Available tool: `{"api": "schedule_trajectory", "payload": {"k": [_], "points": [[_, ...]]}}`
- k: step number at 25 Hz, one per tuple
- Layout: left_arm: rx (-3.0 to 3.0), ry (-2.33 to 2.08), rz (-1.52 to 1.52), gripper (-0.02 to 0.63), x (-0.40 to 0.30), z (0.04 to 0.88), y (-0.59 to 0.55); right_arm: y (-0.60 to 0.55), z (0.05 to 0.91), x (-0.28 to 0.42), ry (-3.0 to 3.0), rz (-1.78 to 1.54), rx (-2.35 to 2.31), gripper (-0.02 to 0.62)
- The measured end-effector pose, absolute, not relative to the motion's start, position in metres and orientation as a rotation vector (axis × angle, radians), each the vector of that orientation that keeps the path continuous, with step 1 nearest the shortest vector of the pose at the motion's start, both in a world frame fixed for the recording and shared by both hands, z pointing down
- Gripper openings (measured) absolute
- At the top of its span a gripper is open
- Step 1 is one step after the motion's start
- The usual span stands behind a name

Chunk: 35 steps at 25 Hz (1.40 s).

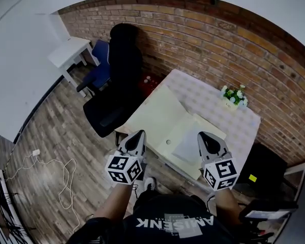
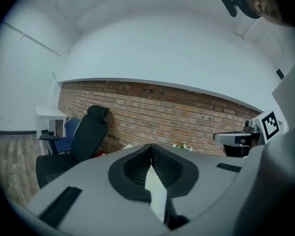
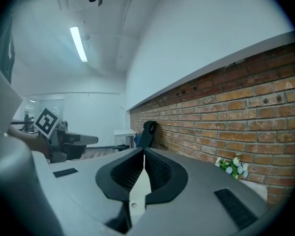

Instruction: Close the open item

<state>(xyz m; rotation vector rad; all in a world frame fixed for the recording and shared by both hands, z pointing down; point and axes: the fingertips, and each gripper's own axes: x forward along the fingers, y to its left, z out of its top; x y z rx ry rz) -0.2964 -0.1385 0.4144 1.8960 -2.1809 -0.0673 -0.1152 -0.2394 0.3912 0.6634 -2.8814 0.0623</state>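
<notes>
Both of your hand-held grippers are shut with nothing between their jaws: the left hand-held gripper [image 1: 140, 134] [image 2: 151, 155] has its ribbed pads pressed together, and so does the right hand-held gripper [image 3: 143, 162] [image 1: 204, 136]. The open folder [image 1: 160, 113], cream-coloured and spread flat, lies on the bench [image 1: 208, 96] right ahead of you. Your left tips sit at its near left edge and your right tips over the near edge of its right half. From the head view you cannot tell whether either one touches it. A white sheet [image 1: 189, 145] lies on the right half of the folder, between your two hand-held grippers and closer to the right one. Count what is there: two hand-held grippers, one folder, one white sheet, one bench. There is one small pot of flowers [image 1: 234, 96] [image 3: 232, 166] at the far side of the bench by the brick wall, well apart from the folder. Two chairs stand off the left of the bench, a black chair [image 1: 119, 80] [image 2: 83, 141] and a blue chair [image 1: 98, 70] behind it.
</notes>
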Motion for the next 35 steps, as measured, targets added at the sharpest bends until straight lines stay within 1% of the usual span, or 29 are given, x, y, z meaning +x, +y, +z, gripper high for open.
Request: {"api": "schedule_trajectory", "payload": {"k": [7,12,17,26,28,31,34,35], "points": [[2.003,-2.084,-0.066,0.014,-0.345,0.414,-0.165,-0.257,0.391,-0.156,-2.823,0.042,0.808,0.041],[2.024,-2.035,-0.063,0.014,-0.378,0.424,-0.177,-0.261,0.392,-0.172,-2.783,0.057,0.902,0.043],[2.027,-1.997,-0.009,0.014,-0.411,0.442,-0.189,-0.265,0.401,-0.176,-2.719,0.079,1.002,0.043],[1.970,-1.924,0.071,0.017,-0.465,0.501,-0.202,-0.258,0.422,-0.167,-2.602,0.141,1.169,0.043],[1.961,-1.898,0.067,0.039,-0.471,0.513,-0.204,-0.254,0.429,-0.164,-2.576,0.160,1.196,0.043],[1.959,-1.867,0.095,0.112,-0.477,0.530,-0.205,-0.248,0.437,-0.162,-2.546,0.176,1.226,0.043],[1.964,-1.833,0.133,0.117,-0.479,0.546,-0.205,-0.242,0.442,-0.161,-2.524,0.187,1.250,0.043],[1.957,-1.812,0.135,0.127,-0.479,0.552,-0.205,-0.240,0.442,-0.160,-2.518,0.187,1.256,0.043]]}}
